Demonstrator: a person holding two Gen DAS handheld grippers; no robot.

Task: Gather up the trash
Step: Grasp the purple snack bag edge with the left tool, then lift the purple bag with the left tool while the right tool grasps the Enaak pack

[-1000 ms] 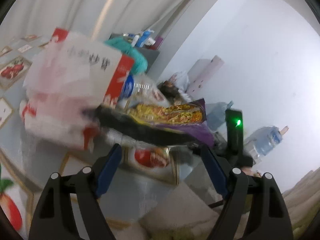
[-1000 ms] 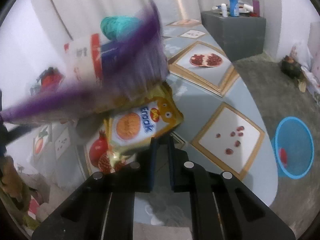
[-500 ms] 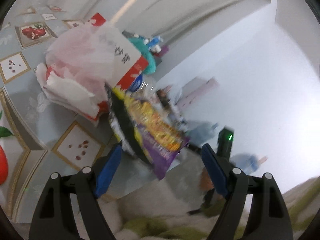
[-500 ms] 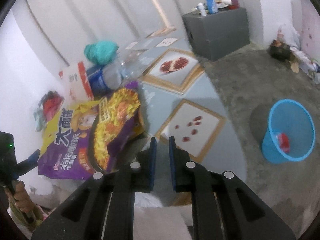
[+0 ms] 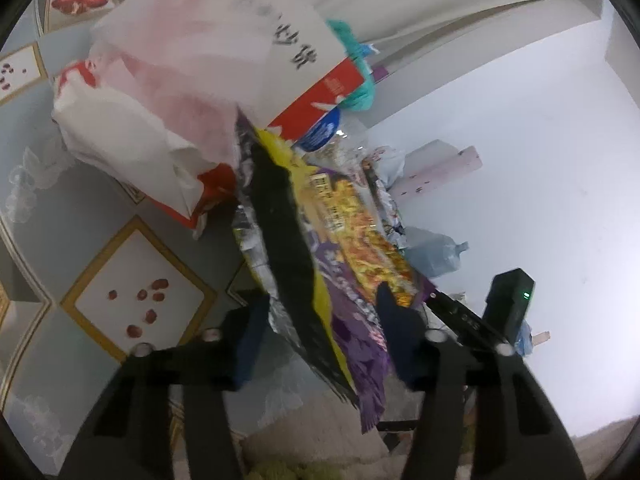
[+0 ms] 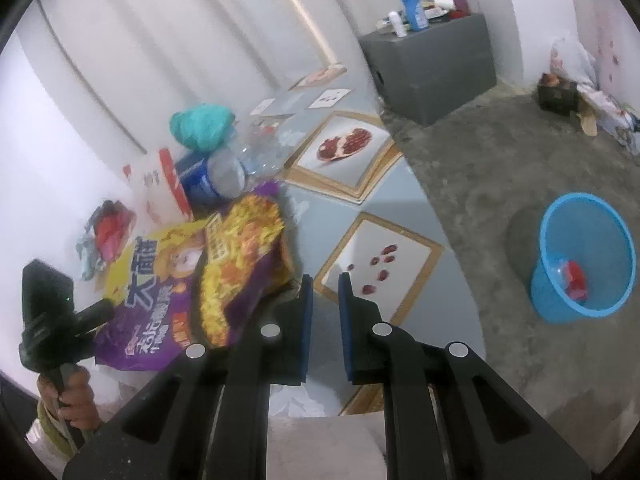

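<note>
A large purple and yellow snack bag [image 5: 340, 264] stands on edge between the fingers of my left gripper [image 5: 320, 336], which has closed in around it. It also shows in the right wrist view [image 6: 192, 280], held up above the table. My right gripper [image 6: 325, 312] is nearly closed with a small gap and holds nothing. A blue trash basket [image 6: 586, 256] with red trash inside stands on the floor at the right.
On the patterned tablecloth [image 6: 384, 256] lie a red and white box [image 5: 288, 52] with a pink plastic bag [image 5: 176, 80], a crushed plastic bottle [image 6: 224, 172] and a teal bundle [image 6: 202, 124]. A grey cabinet [image 6: 432, 60] stands behind.
My left gripper has closed in from wide open onto the purple bag, which has tipped up on edge. My right gripper has opened slightly and drawn back from the bag.
</note>
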